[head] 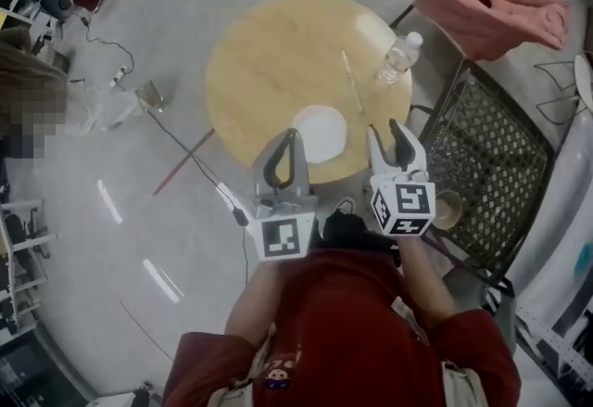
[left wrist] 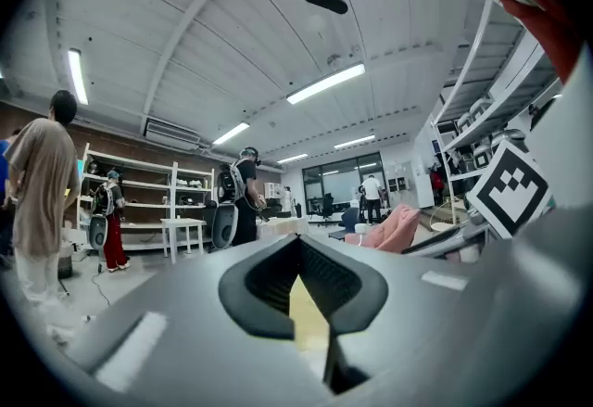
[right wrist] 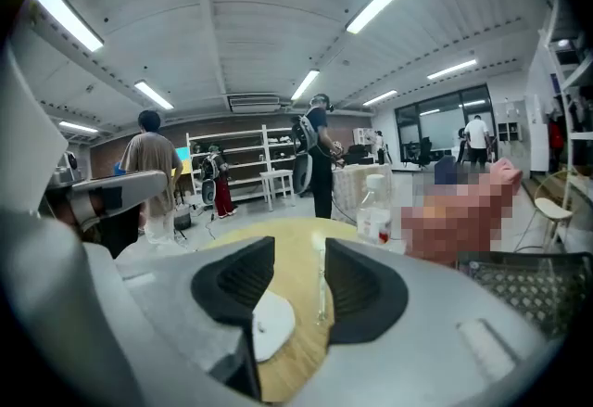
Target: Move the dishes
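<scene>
A white plate (head: 320, 133) lies near the front edge of the round wooden table (head: 269, 62). A thin stick (head: 350, 79) lies on the table beyond it. My left gripper (head: 285, 150) hovers over the table's near edge, just left of the plate, shut with its tips touching and nothing held. In the left gripper view (left wrist: 298, 252) only a sliver of table shows below the tips. My right gripper (head: 387, 138) hangs open just right of the plate. The right gripper view (right wrist: 298, 271) shows the plate (right wrist: 269, 322) and stick (right wrist: 321, 289) between its pads.
A clear water bottle (head: 400, 57) stands at the table's right rim. A black mesh chair (head: 491, 164) sits to the right, with a pink cloth (head: 491, 2) behind it and a cup (head: 449, 208) near my right gripper. Cables cross the floor on the left. People (left wrist: 42, 192) stand farther off.
</scene>
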A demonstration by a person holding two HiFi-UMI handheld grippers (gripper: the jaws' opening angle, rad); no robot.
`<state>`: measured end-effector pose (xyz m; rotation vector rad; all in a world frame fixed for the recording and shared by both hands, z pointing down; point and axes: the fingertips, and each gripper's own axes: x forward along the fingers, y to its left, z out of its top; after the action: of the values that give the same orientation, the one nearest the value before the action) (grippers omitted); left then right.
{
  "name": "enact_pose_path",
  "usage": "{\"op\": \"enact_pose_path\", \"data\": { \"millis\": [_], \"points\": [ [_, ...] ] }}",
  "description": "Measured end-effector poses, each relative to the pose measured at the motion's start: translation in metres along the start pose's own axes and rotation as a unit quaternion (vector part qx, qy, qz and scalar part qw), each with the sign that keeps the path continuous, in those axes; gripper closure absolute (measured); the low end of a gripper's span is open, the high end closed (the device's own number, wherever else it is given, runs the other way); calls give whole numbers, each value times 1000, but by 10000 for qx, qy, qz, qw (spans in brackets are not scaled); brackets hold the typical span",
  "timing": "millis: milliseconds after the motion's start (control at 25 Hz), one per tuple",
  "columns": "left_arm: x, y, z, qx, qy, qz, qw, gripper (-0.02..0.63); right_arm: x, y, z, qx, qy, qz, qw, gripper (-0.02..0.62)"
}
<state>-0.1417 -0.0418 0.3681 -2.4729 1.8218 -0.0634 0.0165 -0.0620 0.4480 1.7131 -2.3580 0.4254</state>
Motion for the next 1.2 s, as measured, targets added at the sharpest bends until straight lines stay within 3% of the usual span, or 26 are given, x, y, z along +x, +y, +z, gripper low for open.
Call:
{"op": "enact_pose_path", "data": {
  "millis": [360, 440, 480, 680, 800, 1200],
  "points": [
    [8, 28, -47, -11, 734, 1, 9973, 591, 34, 25, -29, 233, 549, 265, 9979, 440],
    [10, 33, -66, -34, 1031, -45, 9947, 514, 40, 27, -38, 216, 700, 248, 9970, 440],
    [11, 36, -76, -19, 1183, -70, 9930, 505, 43, 27, -42, 217, 779, 228, 9965, 440],
    [13, 47, -114, -54, 1774, -243, 9838, 466, 55, 32, -64, 322, 1170, 127, 9925, 440],
    [18, 45, -134, -174, 2074, -426, 9772, 451, 62, 31, -80, 642, 1417, 78, 9878, 440],
    [29, 28, -203, -310, 3057, -997, 9464, 391, 78, 30, -147, 1083, 2418, -134, 9642, 433]
  ]
}}
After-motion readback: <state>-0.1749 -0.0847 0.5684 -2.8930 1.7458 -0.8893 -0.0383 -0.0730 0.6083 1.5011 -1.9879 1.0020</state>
